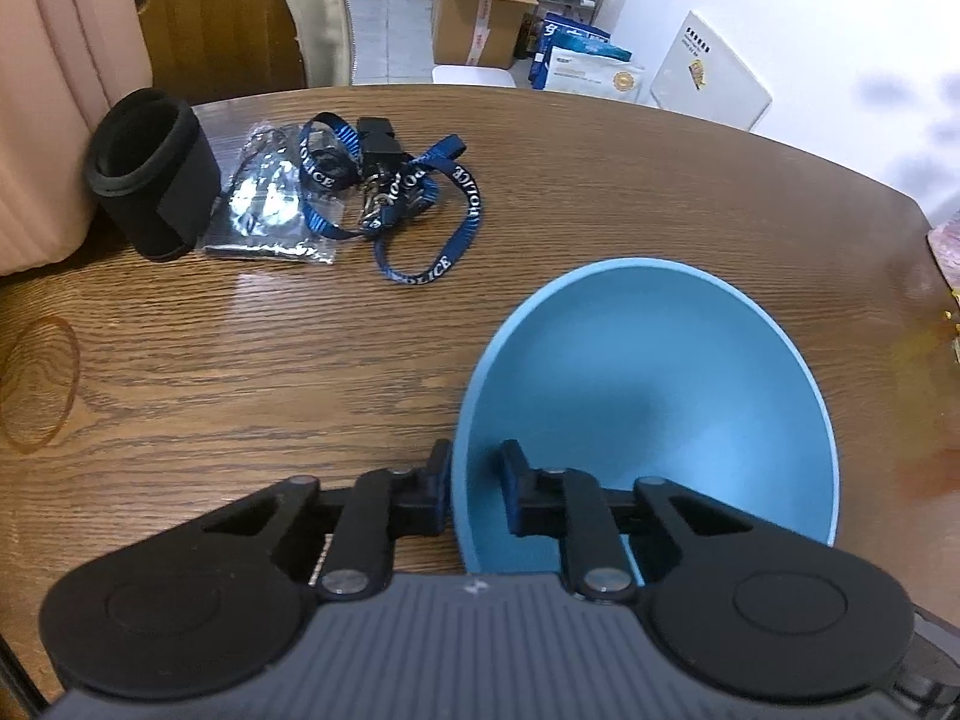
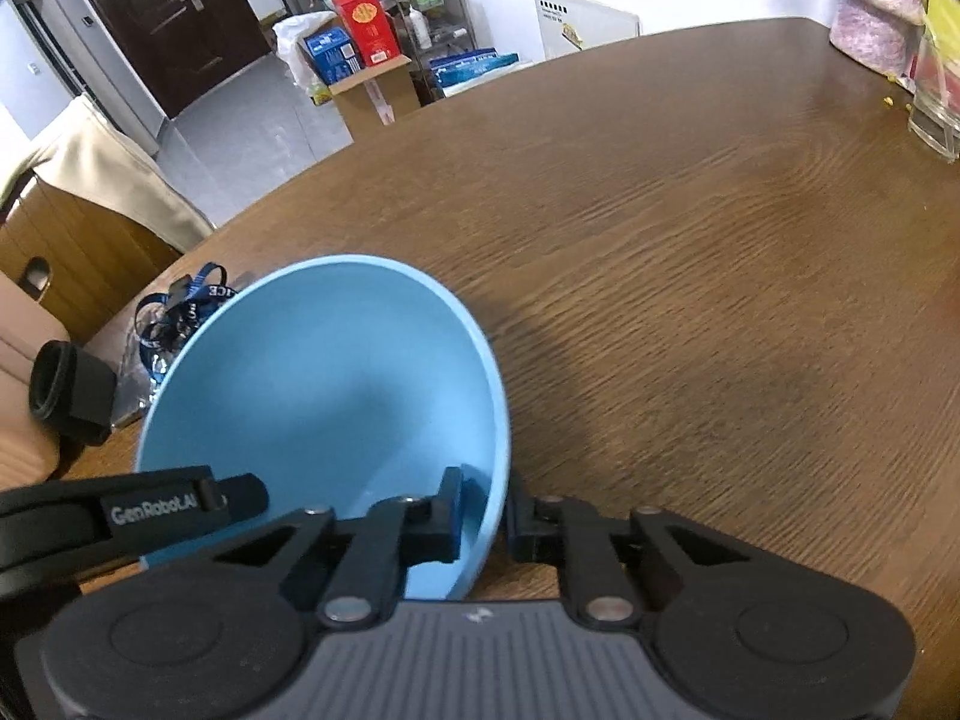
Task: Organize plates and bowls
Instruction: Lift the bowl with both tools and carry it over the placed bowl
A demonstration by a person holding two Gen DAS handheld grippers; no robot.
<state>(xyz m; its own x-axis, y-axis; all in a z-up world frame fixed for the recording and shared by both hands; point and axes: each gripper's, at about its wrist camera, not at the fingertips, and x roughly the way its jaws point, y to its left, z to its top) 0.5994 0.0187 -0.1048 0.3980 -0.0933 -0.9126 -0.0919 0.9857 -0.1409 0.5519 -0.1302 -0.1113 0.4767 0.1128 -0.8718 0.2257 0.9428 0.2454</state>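
A light blue bowl [image 1: 648,396] sits on the brown wooden table [image 1: 240,360]. My left gripper [image 1: 474,480] is shut on the bowl's left rim, with one finger outside the wall and the other inside. In the right wrist view the same bowl [image 2: 324,396] fills the lower left. My right gripper [image 2: 487,510] is shut on its right rim, again with one finger inside and one outside. The black body of the left gripper [image 2: 150,504] shows at the bowl's left side. The bowl is empty inside.
A black cylindrical sleeve [image 1: 150,174], a clear plastic bag [image 1: 270,204] and blue lanyards [image 1: 414,210] lie at the table's far left. A rubber band [image 1: 39,384] lies near the left edge. A clear glass [image 2: 936,102] and a pink bundle [image 2: 876,6] stand far right.
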